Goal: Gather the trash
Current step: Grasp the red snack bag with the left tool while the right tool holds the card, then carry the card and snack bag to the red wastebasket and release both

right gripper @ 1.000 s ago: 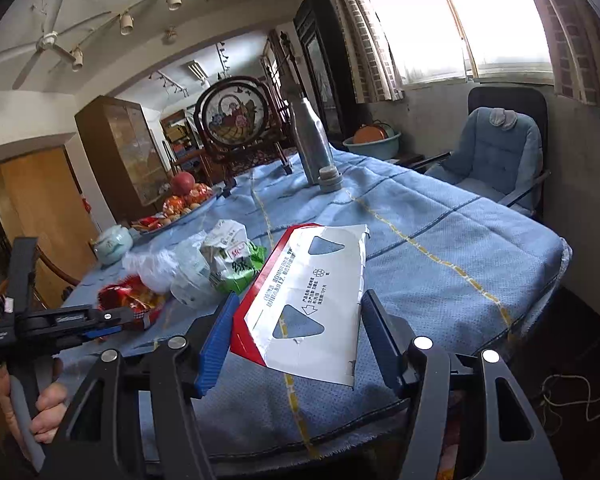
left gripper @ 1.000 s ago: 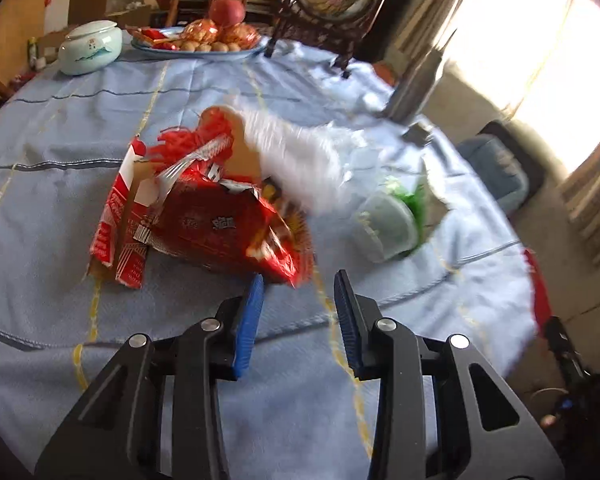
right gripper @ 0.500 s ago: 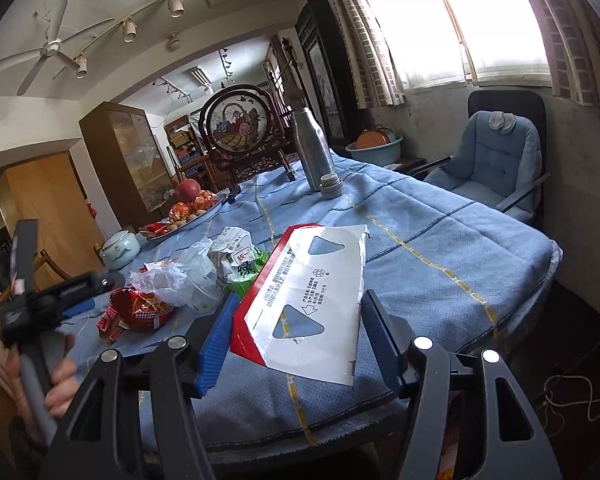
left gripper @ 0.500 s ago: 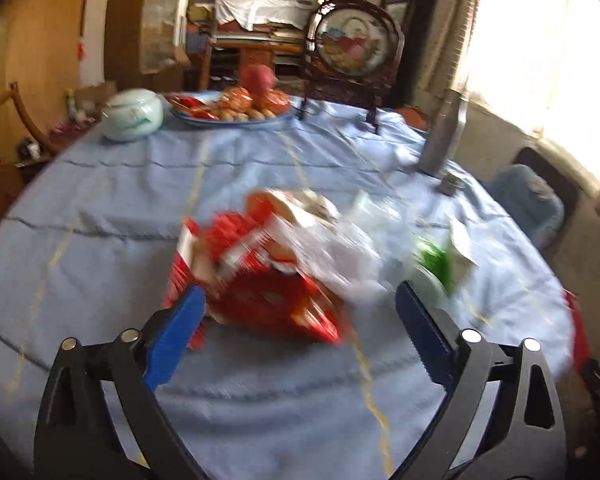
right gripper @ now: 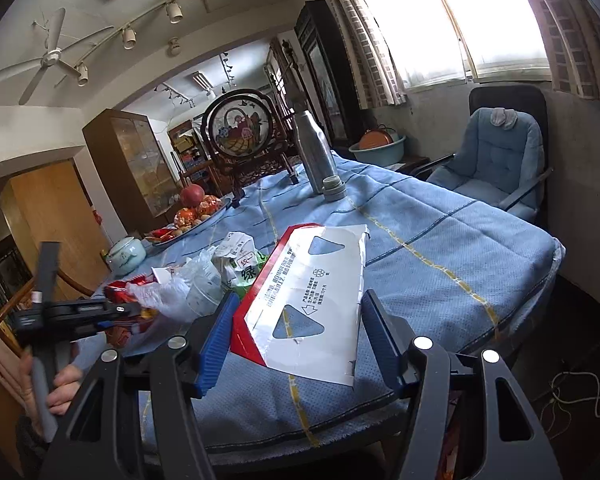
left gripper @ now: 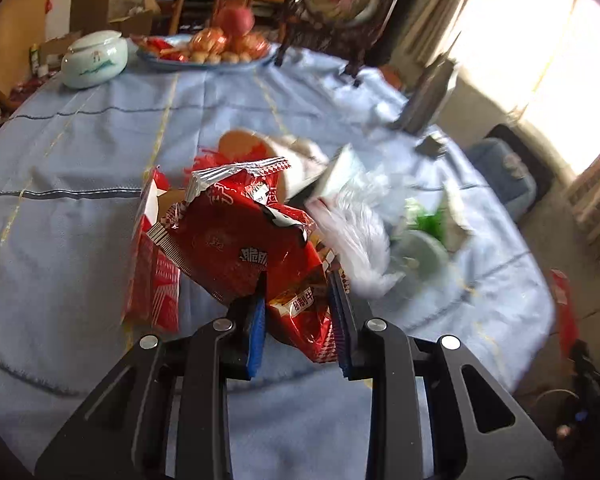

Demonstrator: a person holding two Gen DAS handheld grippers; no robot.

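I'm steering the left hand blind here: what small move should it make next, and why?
Probably a short lift of the left gripper. Its jaws have just been closing and now pinch the near corner of the red snack wrapper, which rests on the trash pile on the blue tablecloth. A small rise would show whether the grip holds and frees it from the clear plastic bag.

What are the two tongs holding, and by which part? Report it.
Left tongs: just closed on the near end of a red snack wrapper. Right tongs: hold a flattened white and red carton by its two side edges.
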